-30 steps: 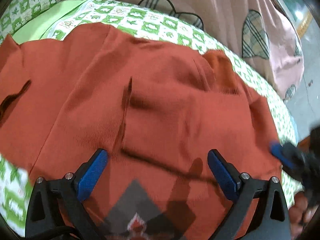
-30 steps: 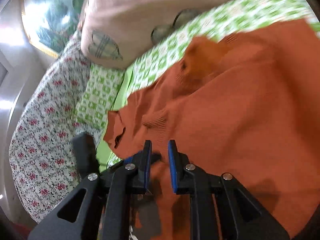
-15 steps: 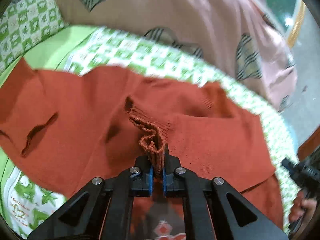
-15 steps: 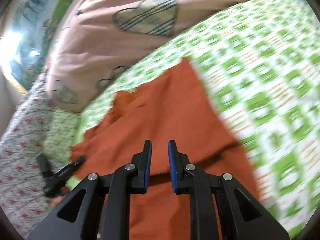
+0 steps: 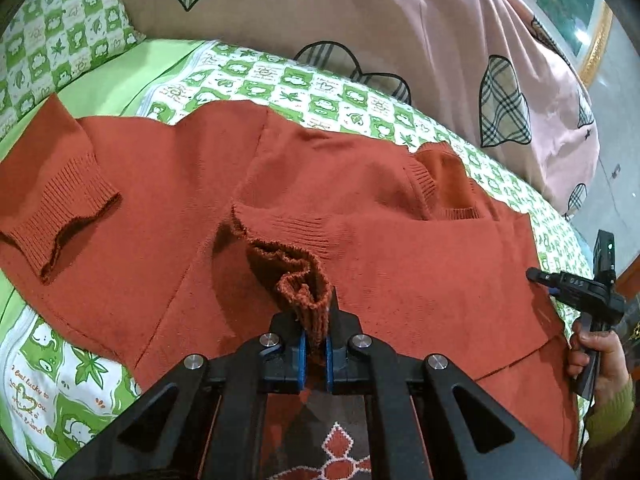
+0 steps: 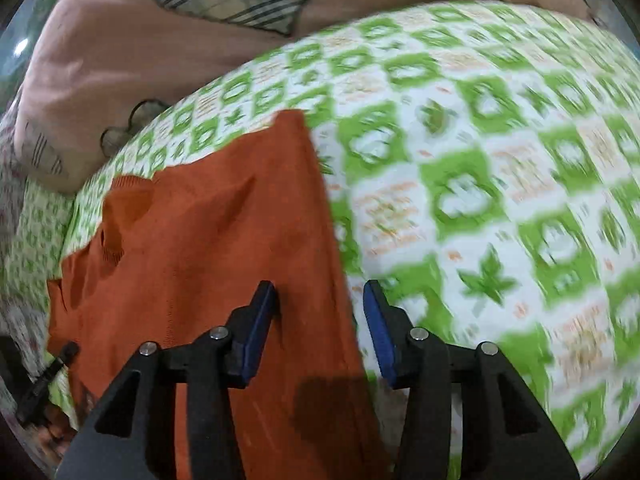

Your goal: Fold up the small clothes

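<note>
Left gripper (image 5: pixel 316 350) of mine is clamped tight on a bunched ribbed cuff (image 5: pixel 301 286) of the rust-orange knitted sweater (image 5: pixel 160 184), which lies spread across the green-and-white checked bedsheet (image 5: pixel 328 92), a pink quilt with plaid hearts (image 5: pixel 360 16) behind it. At the far right, my right gripper (image 5: pixel 576 286) sits at the sweater's edge. From the right wrist, that gripper (image 6: pixel 320 320) gapes wide, straddling the sweater's (image 6: pixel 208 240) side edge, gripping nothing; the sheet (image 6: pixel 500 160) is blurred.

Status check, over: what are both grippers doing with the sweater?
Left gripper shut on sleeve cuff. Right gripper open, straddling orange sweater edge. Nothing in the way.
</note>
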A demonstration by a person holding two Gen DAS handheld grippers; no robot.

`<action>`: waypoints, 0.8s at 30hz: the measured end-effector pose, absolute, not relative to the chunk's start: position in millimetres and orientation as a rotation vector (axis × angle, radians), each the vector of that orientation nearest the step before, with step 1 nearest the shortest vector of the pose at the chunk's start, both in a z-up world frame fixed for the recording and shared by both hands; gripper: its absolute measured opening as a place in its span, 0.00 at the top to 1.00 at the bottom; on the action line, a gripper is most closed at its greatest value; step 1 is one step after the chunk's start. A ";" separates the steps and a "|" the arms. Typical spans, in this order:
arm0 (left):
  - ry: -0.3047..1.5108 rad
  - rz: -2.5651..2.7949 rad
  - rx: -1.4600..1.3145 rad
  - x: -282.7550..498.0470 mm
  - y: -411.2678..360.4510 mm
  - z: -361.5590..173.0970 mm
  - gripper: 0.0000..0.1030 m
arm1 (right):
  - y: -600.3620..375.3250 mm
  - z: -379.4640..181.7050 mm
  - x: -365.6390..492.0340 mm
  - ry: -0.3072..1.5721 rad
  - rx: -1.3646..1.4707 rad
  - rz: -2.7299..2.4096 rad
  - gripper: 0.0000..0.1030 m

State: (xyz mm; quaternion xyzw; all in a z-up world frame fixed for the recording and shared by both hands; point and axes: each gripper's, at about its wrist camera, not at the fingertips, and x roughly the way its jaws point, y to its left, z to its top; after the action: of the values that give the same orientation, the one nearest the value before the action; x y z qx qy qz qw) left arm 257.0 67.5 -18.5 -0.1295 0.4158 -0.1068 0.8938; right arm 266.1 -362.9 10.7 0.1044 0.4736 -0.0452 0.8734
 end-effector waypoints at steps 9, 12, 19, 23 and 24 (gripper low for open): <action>0.870 -0.232 -0.184 262.0 43.4 -22.1 0.95 | -376.1 34.4 239.1 0.904 0.183 -0.148 0.88; 0.915 -0.231 -0.229 269.0 52.1 -37.7 0.95 | -374.0 20.4 246.2 0.935 0.147 -0.175 0.88; 0.898 -0.201 -0.193 248.3 69.8 -23.7 0.82 | -368.9 36.2 225.9 0.915 0.164 -0.255 0.71; 0.885 -0.171 -0.216 226.7 94.6 -15.9 0.71 | -345.8 50.9 192.5 0.866 0.199 -0.146 0.55; 0.882 -0.163 -0.222 223.0 99.8 -14.2 0.68 | -336.3 50.5 185.7 0.870 0.202 -0.112 0.55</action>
State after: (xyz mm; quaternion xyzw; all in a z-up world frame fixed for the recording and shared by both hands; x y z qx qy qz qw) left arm 223.0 99.8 -14.2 -0.1073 0.4256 -0.0786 0.8951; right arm 185.7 -336.3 50.5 0.0976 0.4205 -0.0543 0.9004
